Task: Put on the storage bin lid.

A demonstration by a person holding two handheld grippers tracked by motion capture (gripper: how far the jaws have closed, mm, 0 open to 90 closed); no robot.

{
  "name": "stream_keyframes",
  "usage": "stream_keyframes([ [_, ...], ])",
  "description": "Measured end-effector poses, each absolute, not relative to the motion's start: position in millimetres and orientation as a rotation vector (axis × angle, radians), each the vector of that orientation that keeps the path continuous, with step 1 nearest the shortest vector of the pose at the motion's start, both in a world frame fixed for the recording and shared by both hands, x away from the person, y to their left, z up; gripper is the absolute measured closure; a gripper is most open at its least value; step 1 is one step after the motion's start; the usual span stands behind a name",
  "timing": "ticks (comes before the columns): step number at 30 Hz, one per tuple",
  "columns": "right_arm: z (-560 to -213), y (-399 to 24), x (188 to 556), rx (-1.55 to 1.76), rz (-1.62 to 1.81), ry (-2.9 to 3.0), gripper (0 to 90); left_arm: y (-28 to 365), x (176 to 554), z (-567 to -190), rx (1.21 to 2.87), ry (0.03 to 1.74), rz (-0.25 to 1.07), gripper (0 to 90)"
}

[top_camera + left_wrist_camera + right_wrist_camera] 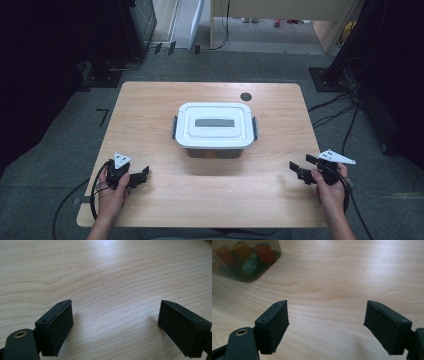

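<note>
- The black two-jaw left gripper (141,176), seen at seven o'clock of the high view, carries a grey three-cornered plate (121,160) on top and trails a looping black cable (95,192).
- The black two-jaw right gripper (301,167), at four o'clock, bears a wider grey three-cornered plate (336,157).
- Each jaw is a flat black block with small screw holes; a brass-ringed hole (20,334) sits beside one.
- Both forearms are bare, sleeveless.

High view: table (150,110) evenly lit from above, room edges left & right v. dark, nearly black. Soft shadow under the box (215,130) on its near side. Pic a bit soft, low res. Left gripper view: pale glare streak across wood top centre, jaws cast faint shadows; grain sharp mid-frame. Right gripper view: similar sheen upper right, box corner (244,260) & near jaws slightly out of focus.
</note>
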State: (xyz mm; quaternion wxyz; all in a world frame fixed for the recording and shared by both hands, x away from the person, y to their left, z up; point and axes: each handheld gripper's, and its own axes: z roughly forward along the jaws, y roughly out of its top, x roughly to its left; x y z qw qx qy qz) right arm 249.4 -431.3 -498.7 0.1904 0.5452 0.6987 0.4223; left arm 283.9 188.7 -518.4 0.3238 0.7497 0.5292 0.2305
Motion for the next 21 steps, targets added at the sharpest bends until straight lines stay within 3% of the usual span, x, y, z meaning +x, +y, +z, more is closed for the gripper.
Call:
stream_keyframes([
  [21,-518,-448,208,1.610,1.127,1.968,18.5,189,284,-518,1.969,1.388,0.604,12.8],
])
